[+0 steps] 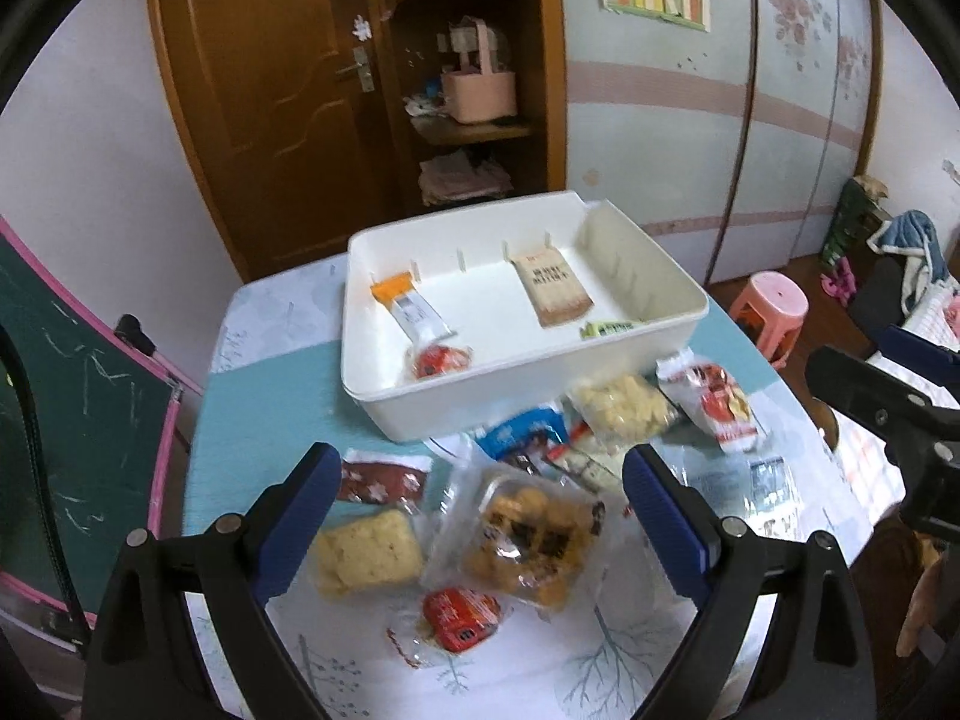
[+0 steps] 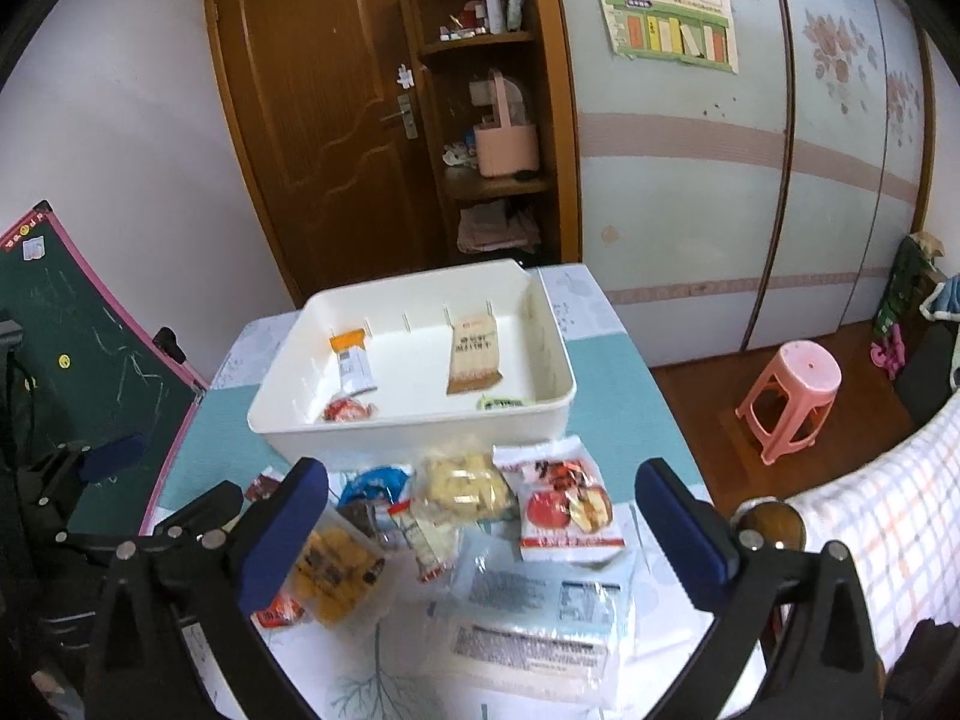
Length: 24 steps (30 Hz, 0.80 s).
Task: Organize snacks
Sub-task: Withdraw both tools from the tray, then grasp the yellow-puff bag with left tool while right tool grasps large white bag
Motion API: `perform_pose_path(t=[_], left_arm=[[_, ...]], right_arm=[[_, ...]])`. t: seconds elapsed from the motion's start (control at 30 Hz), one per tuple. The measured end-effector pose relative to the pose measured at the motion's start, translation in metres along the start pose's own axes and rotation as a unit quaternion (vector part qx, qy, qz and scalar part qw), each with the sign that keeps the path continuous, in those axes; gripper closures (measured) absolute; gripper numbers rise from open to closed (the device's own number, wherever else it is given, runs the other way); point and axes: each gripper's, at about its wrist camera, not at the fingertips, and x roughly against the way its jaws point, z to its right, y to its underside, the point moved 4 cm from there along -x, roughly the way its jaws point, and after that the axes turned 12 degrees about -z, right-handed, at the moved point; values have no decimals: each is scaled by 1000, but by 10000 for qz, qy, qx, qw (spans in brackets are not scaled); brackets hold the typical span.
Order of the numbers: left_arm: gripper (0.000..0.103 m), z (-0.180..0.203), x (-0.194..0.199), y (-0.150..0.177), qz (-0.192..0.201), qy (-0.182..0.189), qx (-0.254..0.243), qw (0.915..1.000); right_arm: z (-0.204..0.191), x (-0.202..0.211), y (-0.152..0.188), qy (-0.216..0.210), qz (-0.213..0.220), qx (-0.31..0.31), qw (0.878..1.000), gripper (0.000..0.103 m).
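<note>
A white bin (image 1: 372,372) stands at the far side of the table. It holds an orange-and-white bar (image 1: 411,306), a beige packet (image 1: 555,288), a small red snack (image 1: 435,360) and a green packet (image 1: 606,327). In front of it lie loose snacks: a yellow cracker pack (image 1: 366,549), a clear tray of brown pastry (image 1: 528,531), a red candy (image 1: 462,618), a yellow chips bag (image 2: 465,489) and an apple-picture packet (image 2: 567,504). My left gripper (image 1: 483,468) hangs open above the pastry tray, holding nothing. My right gripper (image 2: 483,480) is wide open over the chips bag and the apple packet, also empty.
Clear flat bags (image 2: 540,618) lie at the table's near right. A green chalkboard (image 1: 72,420) leans at the left table edge. A pink stool (image 2: 792,396) stands on the floor to the right, beside a bed with a checked cover (image 2: 888,510). A wooden door and shelves are behind the table.
</note>
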Motion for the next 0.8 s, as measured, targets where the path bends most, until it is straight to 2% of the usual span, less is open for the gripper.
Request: perform_pose_path(t=[0.23,0.47,0.67,0.8], left_arm=[[9,12,-28,20,-294,201,-223,9991],[9,21,-60,32,-635,246,-474,9966],[9,23,-87,38,-1037,415,-504,9925],[9,26,-102,40,-1222,300,-621,9901]], right_arm=[[12,-32,38,116,-511,-94,9986,0],[16,-69,73,140,-1057,-77,9943,0],[23,-93,86,182,-1424,-181,9895,0],[25,-108,92,239,-1646,-251,9857,0]])
